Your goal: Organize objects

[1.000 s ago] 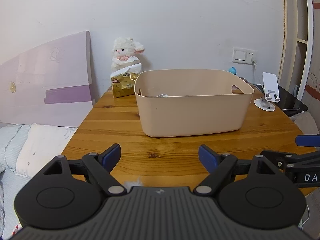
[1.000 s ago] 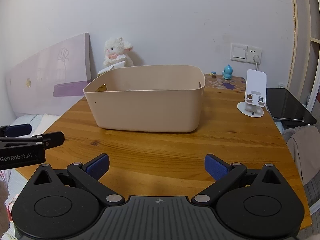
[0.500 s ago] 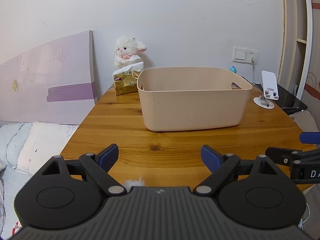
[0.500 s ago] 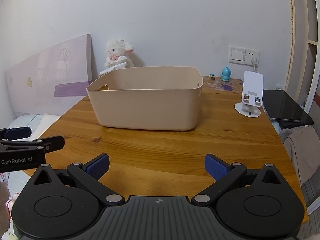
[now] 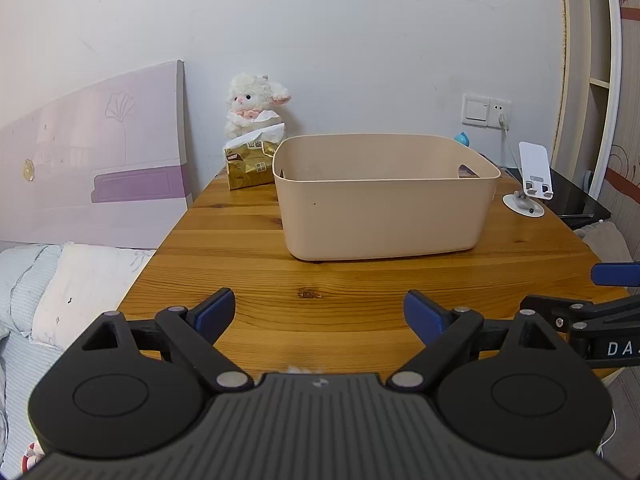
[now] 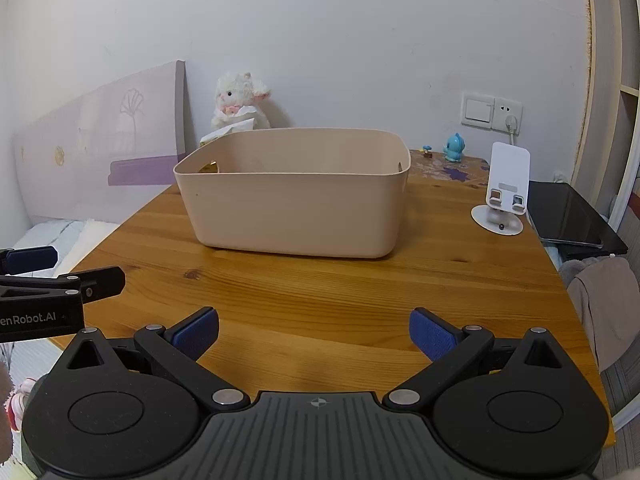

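The wooden surface (image 5: 240,264) is bare in front; the task looks near its end or not yet begun, judging by how little lies loose. The beige bin (image 5: 384,196) stands mid-surface, upright, mouth up, long axis running left to right; its contents are hidden. Far left sit a plush lamb (image 5: 252,108) and gold tissue pack (image 5: 250,162); right, a phone stand (image 6: 506,192). The left hand-held gripper (image 5: 319,312) and right hand-held gripper (image 6: 314,330) hover near, jaws spread, empty.
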`<state>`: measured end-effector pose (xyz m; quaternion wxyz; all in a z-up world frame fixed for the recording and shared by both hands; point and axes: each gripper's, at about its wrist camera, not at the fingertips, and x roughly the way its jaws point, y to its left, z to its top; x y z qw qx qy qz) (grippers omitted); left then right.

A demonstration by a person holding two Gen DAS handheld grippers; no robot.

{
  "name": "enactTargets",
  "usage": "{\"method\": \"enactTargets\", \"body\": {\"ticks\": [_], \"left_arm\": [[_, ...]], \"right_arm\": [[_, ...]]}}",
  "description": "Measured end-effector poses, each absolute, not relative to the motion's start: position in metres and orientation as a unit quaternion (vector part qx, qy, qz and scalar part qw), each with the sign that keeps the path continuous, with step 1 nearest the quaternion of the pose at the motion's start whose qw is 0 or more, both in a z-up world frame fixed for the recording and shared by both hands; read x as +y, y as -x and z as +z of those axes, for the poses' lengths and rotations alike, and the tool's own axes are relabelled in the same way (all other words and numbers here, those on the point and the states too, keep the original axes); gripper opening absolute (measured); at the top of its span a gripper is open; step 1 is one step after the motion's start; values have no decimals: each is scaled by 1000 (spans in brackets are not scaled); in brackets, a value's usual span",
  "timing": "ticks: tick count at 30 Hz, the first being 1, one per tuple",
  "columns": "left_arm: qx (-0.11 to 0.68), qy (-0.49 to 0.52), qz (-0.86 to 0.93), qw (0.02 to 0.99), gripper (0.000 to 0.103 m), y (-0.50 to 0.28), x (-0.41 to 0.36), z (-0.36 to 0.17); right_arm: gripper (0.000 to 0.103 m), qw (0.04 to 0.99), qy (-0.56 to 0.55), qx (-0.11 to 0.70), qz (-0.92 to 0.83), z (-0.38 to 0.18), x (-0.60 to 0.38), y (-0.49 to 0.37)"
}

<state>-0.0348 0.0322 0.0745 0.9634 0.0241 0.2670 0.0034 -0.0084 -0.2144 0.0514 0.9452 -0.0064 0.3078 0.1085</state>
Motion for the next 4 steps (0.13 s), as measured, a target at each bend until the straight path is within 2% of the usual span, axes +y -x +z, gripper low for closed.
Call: {"method": "enactTargets", "body": {"ticks": [4], "left_arm": [[268, -27, 4, 963, 92, 33, 33, 73]], "right_arm": [[103, 944, 7, 312, 108, 49, -213, 6]]}}
